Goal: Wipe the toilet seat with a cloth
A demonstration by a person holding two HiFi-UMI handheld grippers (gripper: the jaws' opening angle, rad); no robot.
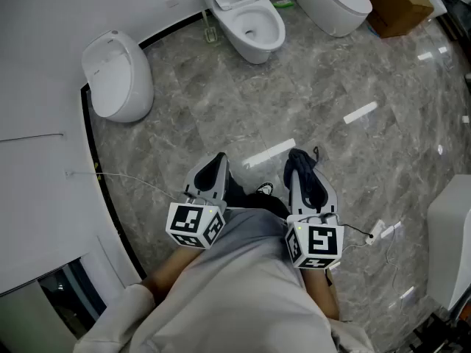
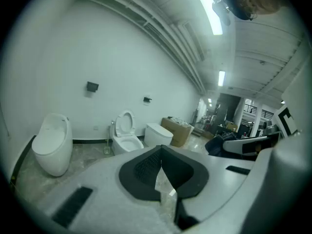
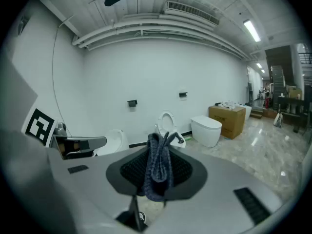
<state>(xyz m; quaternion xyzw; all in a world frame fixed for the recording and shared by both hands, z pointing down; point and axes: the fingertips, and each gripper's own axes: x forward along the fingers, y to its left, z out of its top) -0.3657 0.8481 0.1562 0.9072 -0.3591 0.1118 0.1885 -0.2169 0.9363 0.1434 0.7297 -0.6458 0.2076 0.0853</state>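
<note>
Your left gripper point(image 1: 218, 162) and right gripper point(image 1: 299, 159) hang side by side above the grey marble floor point(image 1: 213, 101). The toilet point(image 1: 250, 28) stands well ahead by the wall, its lid raised. The left is clenched on nothing, while the right is clamped on the dark blue cloth point(image 3: 158, 172) bunched between its jaws.

cloth point(image 3: 157, 172): dark blue, bunched into a thick fold, clamped between the jaws of the right gripper point(image 1: 303, 168); loose ends stick out past the tips.
toilet point(image 1: 254, 43): white, standing on the grey floor against the wall, well apart from the cloth.
toilet seat point(image 1: 277, 20): white, bare; cover tilted up behind it.
</note>
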